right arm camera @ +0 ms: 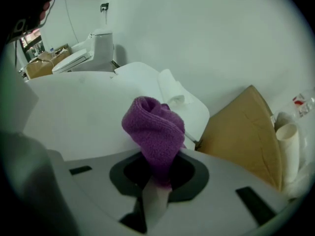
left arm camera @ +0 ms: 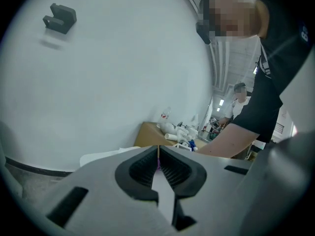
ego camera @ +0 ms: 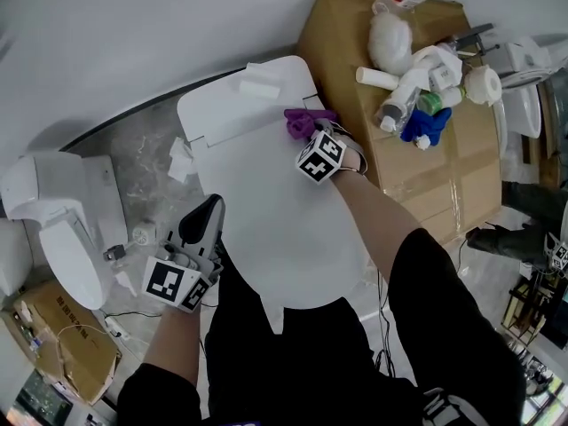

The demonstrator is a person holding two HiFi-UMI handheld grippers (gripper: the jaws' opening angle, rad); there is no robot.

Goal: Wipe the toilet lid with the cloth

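Note:
The white toilet lid (ego camera: pixel 266 229) lies shut in the middle of the head view. A bunched purple cloth (ego camera: pixel 300 122) rests at the lid's far right, near the hinge. My right gripper (ego camera: pixel 312 137) is shut on that cloth and points steeply down onto the lid. In the right gripper view the cloth (right arm camera: pixel 155 132) bulges out of the jaws above the lid (right arm camera: pixel 83 112). My left gripper (ego camera: pixel 213 206) hangs at the lid's left edge, shut with nothing in it. In the left gripper view its pads (left arm camera: pixel 172 170) meet.
A cardboard box (ego camera: pixel 417 158) right of the toilet carries bottles, a paper roll and a blue thing. A folded tissue (ego camera: pixel 260 82) lies on the tank. A second toilet (ego camera: pixel 62 229) stands at the left, with another box (ego camera: pixel 62 349) and cables on the floor.

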